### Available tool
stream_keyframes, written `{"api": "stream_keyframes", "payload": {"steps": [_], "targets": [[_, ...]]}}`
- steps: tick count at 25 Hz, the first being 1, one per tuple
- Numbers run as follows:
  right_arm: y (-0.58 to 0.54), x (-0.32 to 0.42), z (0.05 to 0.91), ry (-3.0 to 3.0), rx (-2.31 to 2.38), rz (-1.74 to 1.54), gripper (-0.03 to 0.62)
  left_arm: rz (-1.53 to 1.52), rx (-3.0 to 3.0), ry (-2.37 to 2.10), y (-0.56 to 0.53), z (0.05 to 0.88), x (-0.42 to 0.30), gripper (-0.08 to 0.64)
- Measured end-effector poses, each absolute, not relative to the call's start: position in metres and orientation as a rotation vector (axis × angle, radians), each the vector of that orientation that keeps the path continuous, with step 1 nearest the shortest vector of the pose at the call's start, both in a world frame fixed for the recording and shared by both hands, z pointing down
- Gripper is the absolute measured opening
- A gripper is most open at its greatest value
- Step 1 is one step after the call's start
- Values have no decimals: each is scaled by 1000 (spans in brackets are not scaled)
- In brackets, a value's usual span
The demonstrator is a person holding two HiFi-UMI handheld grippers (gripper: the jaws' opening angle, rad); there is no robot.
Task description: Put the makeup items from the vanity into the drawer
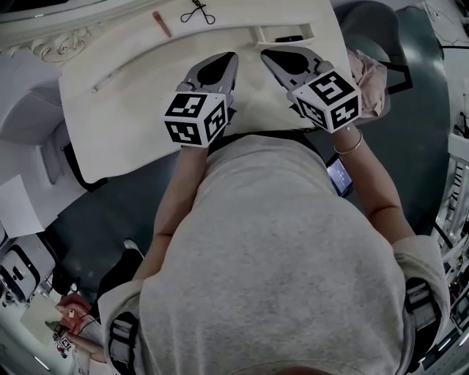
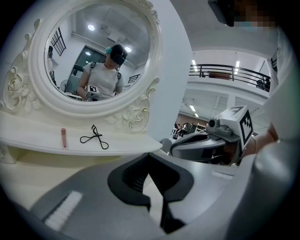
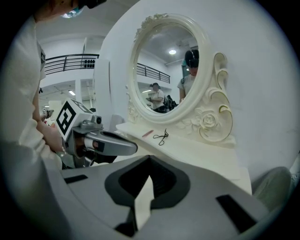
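Note:
A pink lipstick tube (image 1: pixel 162 23) and a black eyelash curler (image 1: pixel 198 12) lie side by side on the cream vanity's (image 1: pixel 124 95) raised back shelf, below the oval mirror (image 2: pixel 140 115). The left gripper view shows the tube (image 2: pixel 63 137) and the curler (image 2: pixel 95 138) ahead to the left. The right gripper view has the tube (image 3: pixel 147 133) and curler (image 3: pixel 161 137) further off. My left gripper (image 1: pixel 231 56) and right gripper (image 1: pixel 265 53) hover side by side over the tabletop near its front edge, both shut and empty. A small drawer front (image 1: pixel 286 34) sits just beyond the right gripper.
The person's torso fills the lower head view. A pink cloth (image 1: pixel 370 80) lies off the vanity's right end and a dark phone-like device (image 1: pixel 341 176) shows beside the right forearm. White papers (image 1: pixel 22 205) lie on the floor to the left.

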State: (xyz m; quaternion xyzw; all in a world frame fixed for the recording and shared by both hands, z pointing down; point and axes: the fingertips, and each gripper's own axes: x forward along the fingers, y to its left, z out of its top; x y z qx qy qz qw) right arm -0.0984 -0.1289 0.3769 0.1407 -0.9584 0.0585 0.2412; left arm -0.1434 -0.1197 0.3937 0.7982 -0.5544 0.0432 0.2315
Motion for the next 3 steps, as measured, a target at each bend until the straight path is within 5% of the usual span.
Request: {"api": "stream_keyframes", "payload": {"steps": [3], "targets": [[-132, -96, 378, -2617, 390, 172, 8, 103, 2185, -1523, -122, 394, -145, 9]]}}
